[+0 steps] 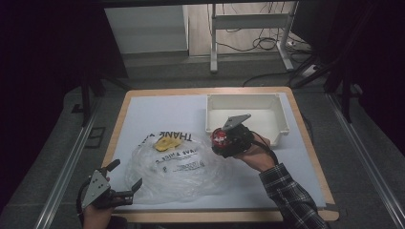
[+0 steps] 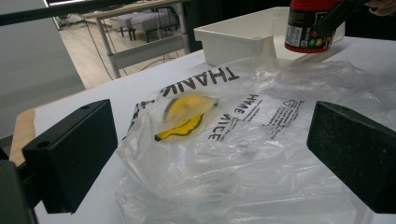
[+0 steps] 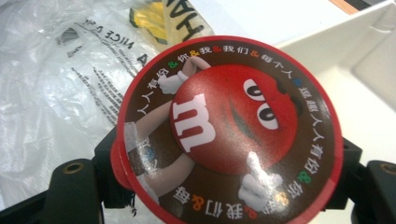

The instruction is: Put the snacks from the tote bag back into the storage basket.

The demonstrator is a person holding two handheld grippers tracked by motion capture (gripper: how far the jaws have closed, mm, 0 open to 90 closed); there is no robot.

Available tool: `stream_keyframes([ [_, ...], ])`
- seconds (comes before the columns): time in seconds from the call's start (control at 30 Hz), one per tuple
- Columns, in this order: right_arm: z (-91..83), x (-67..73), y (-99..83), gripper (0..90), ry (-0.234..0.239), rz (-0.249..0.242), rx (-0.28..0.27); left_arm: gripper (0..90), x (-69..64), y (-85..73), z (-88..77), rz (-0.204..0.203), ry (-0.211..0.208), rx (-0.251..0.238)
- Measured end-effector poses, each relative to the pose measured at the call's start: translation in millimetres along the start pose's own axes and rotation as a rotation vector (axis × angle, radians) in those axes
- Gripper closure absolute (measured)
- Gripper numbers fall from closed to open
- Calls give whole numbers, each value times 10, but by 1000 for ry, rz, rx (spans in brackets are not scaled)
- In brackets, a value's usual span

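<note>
- Left gripper (image 1: pixel 125 185): jaws apart, nothing between them, at the near edge of the plastic bag (image 1: pixel 176 164).
- Right gripper (image 1: pixel 220 141): clamped on the red candy tub (image 3: pixel 229 130), held above the table between bag and white bin (image 1: pixel 282 112).
- Step: transfer under way; next, probably carry over the bin, lower, release.

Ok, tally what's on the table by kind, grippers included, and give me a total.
Candy tub, red and brown, held off the table: 1
Clear plastic bag with black print: 1
White bin: 1
Grippers: 2, the left gripper and the right gripper
Total: 5
</note>
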State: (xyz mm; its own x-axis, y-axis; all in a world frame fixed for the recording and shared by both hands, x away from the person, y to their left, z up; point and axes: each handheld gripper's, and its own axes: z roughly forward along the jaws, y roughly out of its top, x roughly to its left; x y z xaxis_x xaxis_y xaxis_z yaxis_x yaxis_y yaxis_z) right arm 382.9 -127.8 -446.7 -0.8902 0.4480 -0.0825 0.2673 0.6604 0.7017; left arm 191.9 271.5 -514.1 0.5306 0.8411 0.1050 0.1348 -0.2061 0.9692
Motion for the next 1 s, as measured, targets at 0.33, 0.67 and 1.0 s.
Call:
stream_keyframes([
  [0.33,-52,-184,-35,258,-30,-2,1,16,-1,0,0,2,0,1],
  [0.67,-36,-364,0,258,-40,-15,-3,16,0,0,-1,2,1,0],
  [1.0,76,-527,8,258,-35,-18,5,16,3,-1,-2,0,1,-1],
])
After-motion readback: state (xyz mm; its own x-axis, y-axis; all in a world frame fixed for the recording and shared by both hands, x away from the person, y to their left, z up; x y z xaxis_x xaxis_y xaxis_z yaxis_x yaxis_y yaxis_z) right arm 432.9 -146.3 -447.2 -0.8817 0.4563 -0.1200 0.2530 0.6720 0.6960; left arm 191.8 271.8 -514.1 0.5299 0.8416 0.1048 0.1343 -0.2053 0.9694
